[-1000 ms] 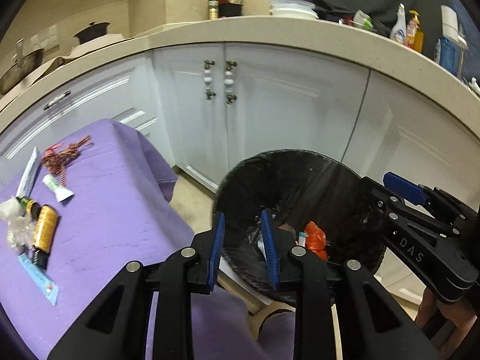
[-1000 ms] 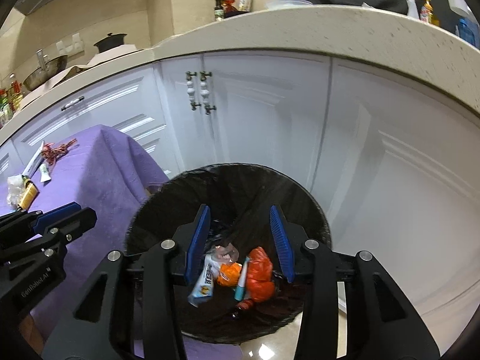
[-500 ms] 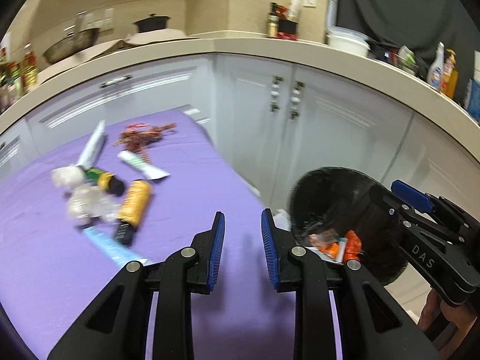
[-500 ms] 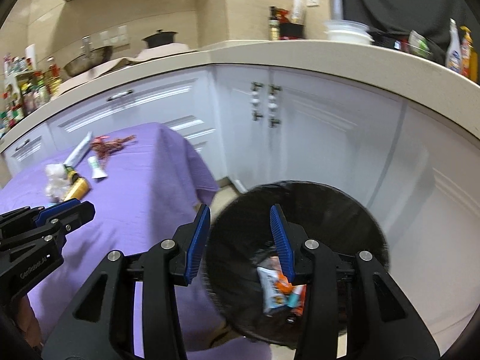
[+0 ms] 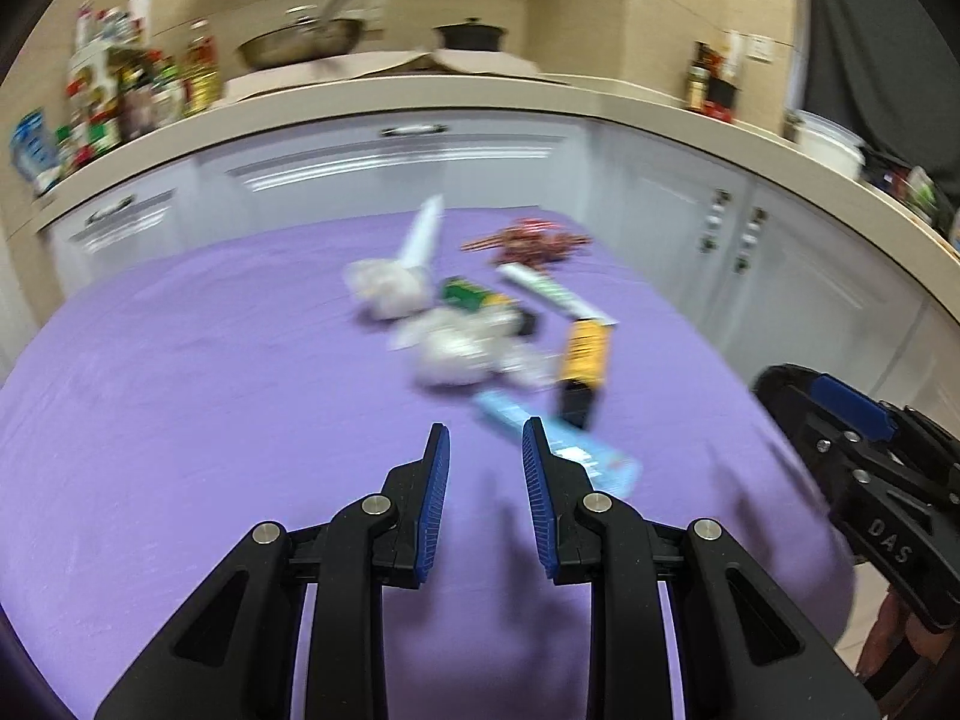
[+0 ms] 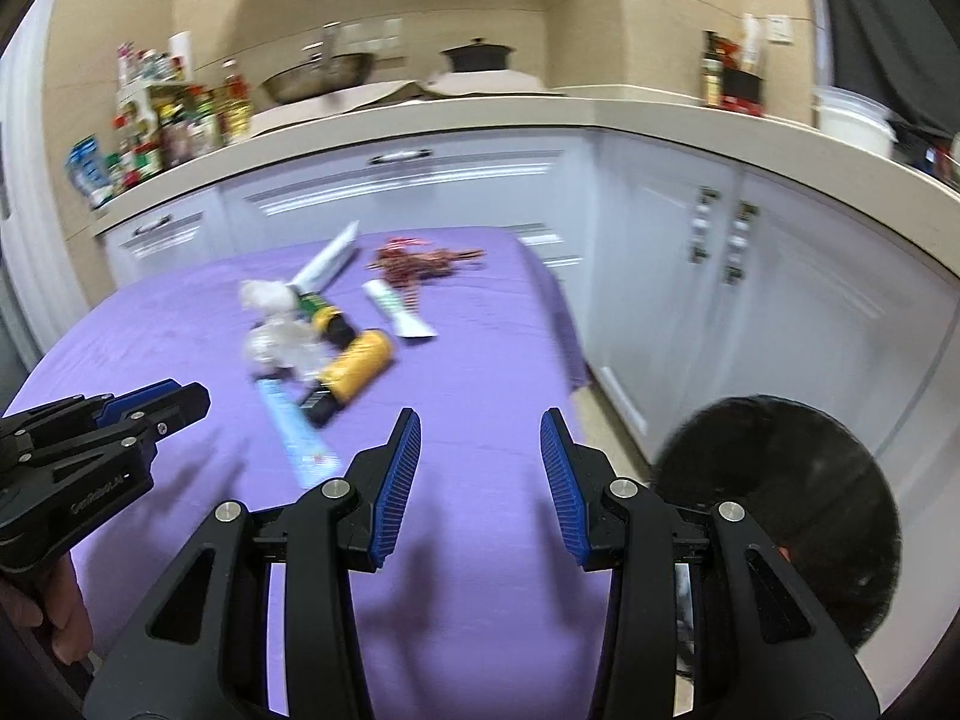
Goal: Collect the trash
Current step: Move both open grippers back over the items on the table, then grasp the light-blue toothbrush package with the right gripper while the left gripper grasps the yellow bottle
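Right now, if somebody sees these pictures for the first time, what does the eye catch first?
First the purple tablecloth that fills the middle, with a small heap of trash on it: a yellow tube, a crumpled white wad and a light blue flat packet. Next the black-lined trash bin, on the floor at the table's right. Both the left gripper and the right gripper stand open and empty above the cloth.

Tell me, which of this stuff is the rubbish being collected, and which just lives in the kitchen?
For the job: wrappers and tubes on the purple cloth; black bin.
Just lying about: pan, pot, bottles on the counter.
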`<move>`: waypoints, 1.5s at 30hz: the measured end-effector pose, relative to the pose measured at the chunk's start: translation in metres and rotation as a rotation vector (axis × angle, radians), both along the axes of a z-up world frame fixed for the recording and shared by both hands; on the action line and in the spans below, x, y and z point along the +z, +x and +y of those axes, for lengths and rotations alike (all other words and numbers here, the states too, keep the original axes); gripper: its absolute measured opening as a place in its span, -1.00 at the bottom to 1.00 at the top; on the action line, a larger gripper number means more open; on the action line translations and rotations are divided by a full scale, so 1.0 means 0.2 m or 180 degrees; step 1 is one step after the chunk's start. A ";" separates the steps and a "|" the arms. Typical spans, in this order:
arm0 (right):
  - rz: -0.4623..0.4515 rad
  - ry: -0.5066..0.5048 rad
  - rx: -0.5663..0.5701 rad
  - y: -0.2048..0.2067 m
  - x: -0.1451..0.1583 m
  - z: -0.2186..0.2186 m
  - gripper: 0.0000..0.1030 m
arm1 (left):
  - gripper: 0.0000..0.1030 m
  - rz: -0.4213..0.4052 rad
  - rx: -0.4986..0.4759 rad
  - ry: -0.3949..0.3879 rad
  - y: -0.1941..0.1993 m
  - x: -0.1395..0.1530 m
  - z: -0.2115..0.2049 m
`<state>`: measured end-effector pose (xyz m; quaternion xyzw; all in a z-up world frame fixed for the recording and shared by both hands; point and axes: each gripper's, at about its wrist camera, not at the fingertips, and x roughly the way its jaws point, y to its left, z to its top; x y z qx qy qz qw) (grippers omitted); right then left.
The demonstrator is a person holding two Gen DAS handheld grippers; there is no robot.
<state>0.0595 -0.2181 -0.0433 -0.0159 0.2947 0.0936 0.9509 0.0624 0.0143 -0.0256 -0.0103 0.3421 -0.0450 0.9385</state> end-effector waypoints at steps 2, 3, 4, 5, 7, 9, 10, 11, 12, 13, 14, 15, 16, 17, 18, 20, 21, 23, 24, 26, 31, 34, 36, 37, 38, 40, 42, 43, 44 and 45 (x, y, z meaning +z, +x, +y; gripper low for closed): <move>0.0022 -0.0004 0.0087 0.00 0.00 0.06 -0.21 | -0.49 0.0023 0.0110 0.0001 -0.01 -0.01 0.08; 0.0032 -0.0006 0.0120 0.00 -0.01 0.09 -0.21 | -0.49 0.0032 0.0144 -0.0003 -0.02 -0.02 0.11; 0.0047 -0.0014 0.0166 0.01 -0.01 0.12 -0.21 | -0.49 0.0047 0.0215 -0.0012 -0.02 -0.03 0.16; 0.0058 -0.0025 0.0207 0.01 -0.01 0.15 -0.21 | -0.49 0.0056 0.0260 -0.0021 -0.03 -0.04 0.19; 0.0085 -0.0040 0.0282 0.02 -0.02 0.21 -0.21 | -0.49 0.0075 0.0342 -0.0030 -0.03 -0.05 0.26; 0.0122 -0.0051 0.0344 0.03 -0.03 0.26 -0.21 | -0.49 0.0091 0.0424 -0.0046 -0.04 -0.05 0.32; 0.0143 -0.0052 0.0369 0.04 -0.04 0.27 -0.21 | -0.49 0.0100 0.0456 -0.0056 -0.04 -0.06 0.35; 0.0170 -0.0051 0.0397 0.04 -0.05 0.29 -0.21 | -0.49 0.0104 0.0479 -0.0064 -0.04 -0.06 0.37; 0.0207 -0.0045 0.0429 0.05 -0.06 0.31 -0.21 | -0.49 0.0107 0.0506 -0.0074 -0.04 -0.07 0.40; 0.0239 -0.0043 0.0455 0.06 -0.06 0.32 -0.21 | -0.49 0.0112 0.0535 -0.0087 -0.04 -0.07 0.42; 0.0267 -0.0043 0.0477 0.06 -0.07 0.34 -0.21 | -0.49 0.0114 0.0552 -0.0097 -0.04 -0.07 0.43; 0.0285 -0.0047 0.0488 0.07 -0.08 0.35 -0.21 | -0.49 0.0117 0.0571 -0.0108 -0.04 -0.07 0.45; 0.0317 -0.0060 0.0509 0.08 -0.09 0.36 -0.21 | -0.49 0.0119 0.0579 -0.0117 -0.04 -0.07 0.47; 0.0346 -0.0073 0.0525 0.08 -0.09 0.38 -0.21 | -0.49 0.0123 0.0588 -0.0124 -0.04 -0.08 0.48; 0.0373 -0.0087 0.0538 0.09 -0.10 0.39 -0.21 | -0.49 0.0125 0.0596 -0.0129 -0.04 -0.08 0.49; 0.0414 -0.0107 0.0548 0.11 -0.11 0.41 -0.21 | -0.49 0.0136 0.0616 -0.0146 -0.03 -0.08 0.51; 0.0431 -0.0112 0.0552 0.11 -0.11 0.41 -0.21 | -0.49 0.0144 0.0625 -0.0151 -0.03 -0.08 0.51; 0.0478 -0.0127 0.0559 0.13 -0.12 0.42 -0.21 | -0.49 0.0164 0.0639 -0.0161 -0.02 -0.09 0.53; 0.0505 -0.0142 0.0560 0.14 -0.13 0.43 -0.21 | -0.49 0.0175 0.0644 -0.0161 -0.02 -0.09 0.54; 0.0542 -0.0159 0.0566 0.16 -0.14 0.44 -0.21 | -0.49 0.0196 0.0656 -0.0161 -0.02 -0.10 0.55; 0.0652 -0.0220 0.0578 0.19 -0.17 0.46 -0.21 | -0.49 0.0250 0.0671 -0.0171 -0.01 -0.12 0.57; 0.0694 -0.0240 0.0584 0.20 -0.18 0.46 -0.21 | -0.43 0.0264 0.0663 -0.0169 -0.01 -0.13 0.57; 0.0702 -0.0256 0.0591 0.20 -0.19 0.46 -0.21 | -0.42 0.0264 0.0655 -0.0167 -0.01 -0.13 0.57; 0.0708 -0.0272 0.0595 0.20 -0.19 0.47 -0.21 | -0.42 0.0263 0.0650 -0.0165 -0.01 -0.13 0.57; 0.0710 -0.0289 0.0600 0.20 -0.19 0.47 -0.21 | -0.42 0.0262 0.0650 -0.0163 -0.01 -0.13 0.56; 0.0711 -0.0320 0.0612 0.20 -0.19 0.48 -0.21 | -0.42 0.0270 0.0644 -0.0162 -0.02 -0.13 0.56; 0.0718 -0.0312 0.0620 0.21 -0.19 0.47 -0.21 | -0.42 0.0280 0.0645 -0.0163 -0.01 -0.13 0.56; 0.0723 -0.0313 0.0624 0.22 -0.19 0.47 -0.21 | -0.42 0.0288 0.0641 -0.0163 -0.01 -0.14 0.56; 0.0725 -0.0321 0.0631 0.22 -0.19 0.48 -0.21 | -0.42 0.0294 0.0638 -0.0162 -0.02 -0.14 0.56; 0.0730 -0.0337 0.0637 0.22 -0.19 0.48 -0.22 | -0.41 0.0297 0.0637 -0.0160 -0.01 -0.14 0.56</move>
